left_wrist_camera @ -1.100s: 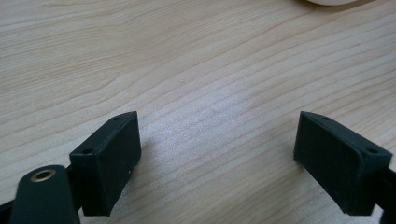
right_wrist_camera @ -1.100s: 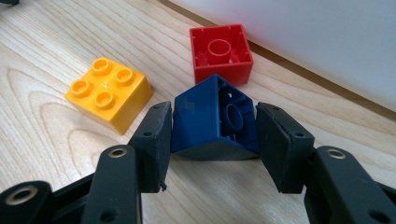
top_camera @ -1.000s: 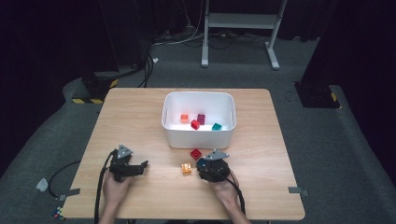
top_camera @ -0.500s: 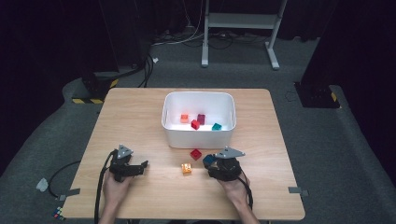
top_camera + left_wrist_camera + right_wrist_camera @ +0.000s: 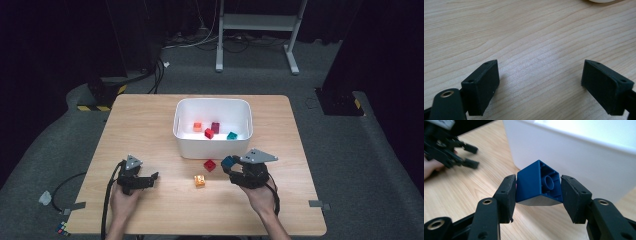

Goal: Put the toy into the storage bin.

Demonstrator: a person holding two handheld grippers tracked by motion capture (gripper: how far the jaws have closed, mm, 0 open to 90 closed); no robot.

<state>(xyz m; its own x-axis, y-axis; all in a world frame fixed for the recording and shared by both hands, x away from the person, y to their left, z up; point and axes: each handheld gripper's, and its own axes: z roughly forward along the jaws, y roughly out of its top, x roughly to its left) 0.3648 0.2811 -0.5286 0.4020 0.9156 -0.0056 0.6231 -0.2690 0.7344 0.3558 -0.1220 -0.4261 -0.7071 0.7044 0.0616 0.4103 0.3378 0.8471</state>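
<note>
A wooden table stands in a dark room with a grey floor. On the left, the left gripper rests low on the wood, and its jaws are spread wide with nothing between them. It looks like it is waiting for its turn. Next comes an orange block and a red block, both lying loose on the table just in front of the white bin. They probably go in the bin too. On the right, the right gripper pinches a blue block between its pads, lifted off the wood, near the bin's front wall. More blocks already lie inside the bin. No words or labels can be read anywhere.
</note>
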